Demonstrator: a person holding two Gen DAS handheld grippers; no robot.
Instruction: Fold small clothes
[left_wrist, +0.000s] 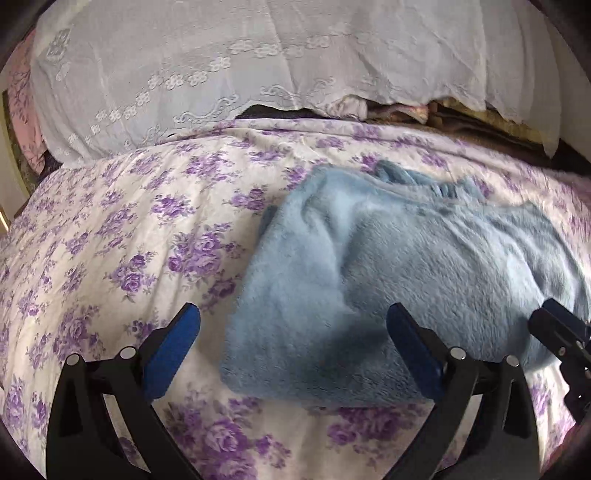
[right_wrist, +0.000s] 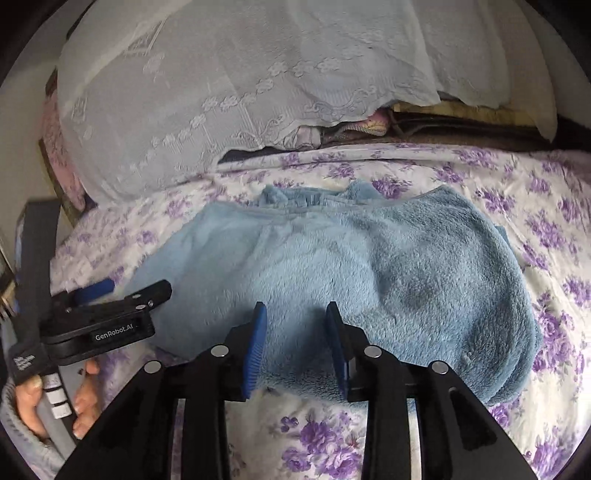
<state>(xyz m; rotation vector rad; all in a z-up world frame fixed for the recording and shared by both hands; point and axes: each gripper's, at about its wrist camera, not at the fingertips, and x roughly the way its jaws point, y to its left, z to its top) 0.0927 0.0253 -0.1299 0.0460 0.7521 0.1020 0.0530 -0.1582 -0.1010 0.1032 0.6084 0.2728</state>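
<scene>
Blue-padded tongs (right_wrist: 295, 314) over fluffy fleece (right_wrist: 369, 266)

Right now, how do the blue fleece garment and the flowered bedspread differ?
Colour: the garment is plain light blue; the bedspread is white with purple roses.
Texture: the garment is fluffy fleece; the bedspread is smooth, thin cloth.
Pose: the garment lies folded in a thick bundle; the bedspread lies spread flat beneath it and reaches well past it on every side.
Both are soft fabric on the bed.
</scene>
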